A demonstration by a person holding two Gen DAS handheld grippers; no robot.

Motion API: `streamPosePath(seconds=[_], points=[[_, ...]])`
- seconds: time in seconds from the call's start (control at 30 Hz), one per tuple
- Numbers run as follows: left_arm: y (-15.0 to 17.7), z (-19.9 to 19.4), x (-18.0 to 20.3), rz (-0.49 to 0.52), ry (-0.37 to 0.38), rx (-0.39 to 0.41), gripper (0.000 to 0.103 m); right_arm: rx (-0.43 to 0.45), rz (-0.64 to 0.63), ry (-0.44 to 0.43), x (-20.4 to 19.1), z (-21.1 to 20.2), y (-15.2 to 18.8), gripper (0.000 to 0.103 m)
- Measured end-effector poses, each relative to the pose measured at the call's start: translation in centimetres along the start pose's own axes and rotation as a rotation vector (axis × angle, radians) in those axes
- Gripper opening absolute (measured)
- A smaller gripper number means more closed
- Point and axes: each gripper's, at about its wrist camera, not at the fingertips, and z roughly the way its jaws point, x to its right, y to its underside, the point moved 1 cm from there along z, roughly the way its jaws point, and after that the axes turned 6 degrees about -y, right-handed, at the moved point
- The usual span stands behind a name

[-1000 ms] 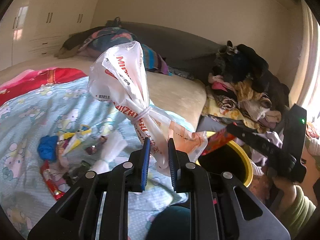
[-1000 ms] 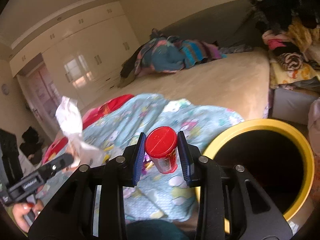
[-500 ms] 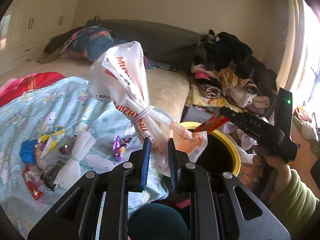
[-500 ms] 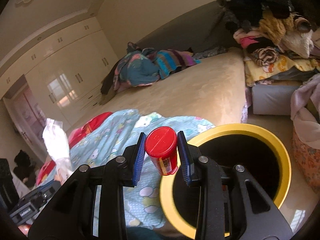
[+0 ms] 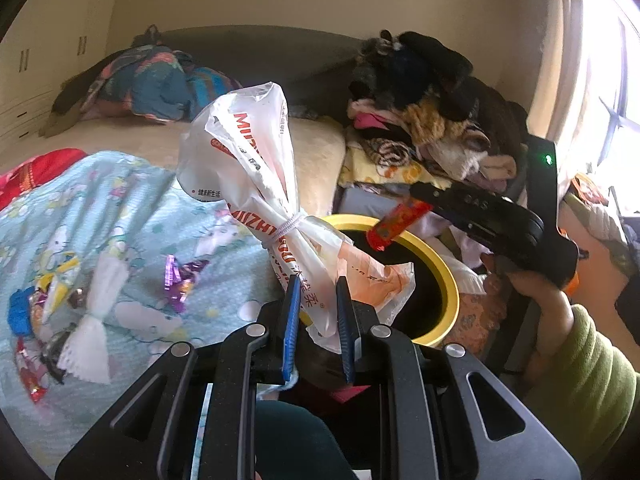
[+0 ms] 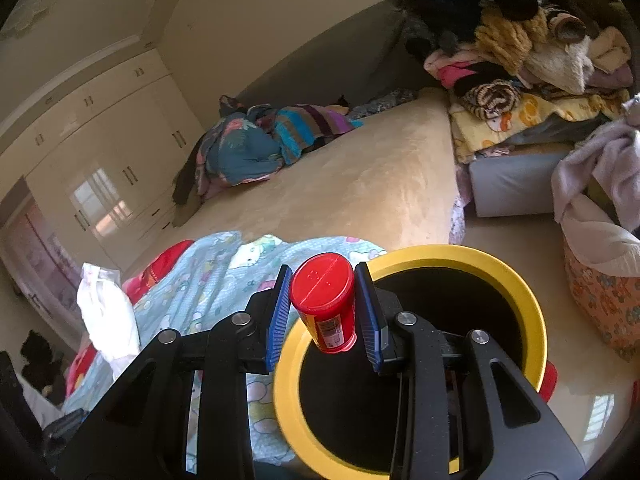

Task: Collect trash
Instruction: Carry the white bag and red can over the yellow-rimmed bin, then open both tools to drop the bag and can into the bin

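Left wrist view: your left gripper (image 5: 316, 312) is clamped on the knotted neck of a white plastic bag (image 5: 244, 148), which stands up and away from the pads. Red capitals on the bag start "MI" and farther down read "ZH"; the rest folds into creases, and the small black characters below cannot be read. To the right, your right hand (image 5: 532, 292), in a green sleeve, grips the other tool's handle, which bears pale letters too blurred to read; it reaches leftward over the yellow-rimmed bin (image 5: 444, 268). On the left, loose wrappers (image 5: 180, 280) lie on the cartoon-print blanket (image 5: 100, 200), partly cut off by the frame edge.

In the right wrist view, your right gripper (image 6: 322, 308) is closed on a red-capped container (image 6: 326, 304), tilted, with a barcode label whose print is too small to read. It hangs over the near-left rim of the bin (image 6: 520, 292), whose inside is dark. The bag (image 6: 106, 316) shows at the left; your left gripper is mostly out of frame there.
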Motion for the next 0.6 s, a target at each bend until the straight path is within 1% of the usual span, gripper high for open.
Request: streamPosePath(seconds=[0.33, 0.6], points=[[0.9, 3.2, 2.9, 0.065, 0.035, -0.068, 0.017, 0.001, 0.039, 0.065, 2.6, 0.1, 0.1, 0.025], [1.1, 6.0, 4.6, 0.100, 0.051, -0.110, 0.017, -0.005, 0.078, 0.096, 4.3, 0.2, 0.2, 0.026]])
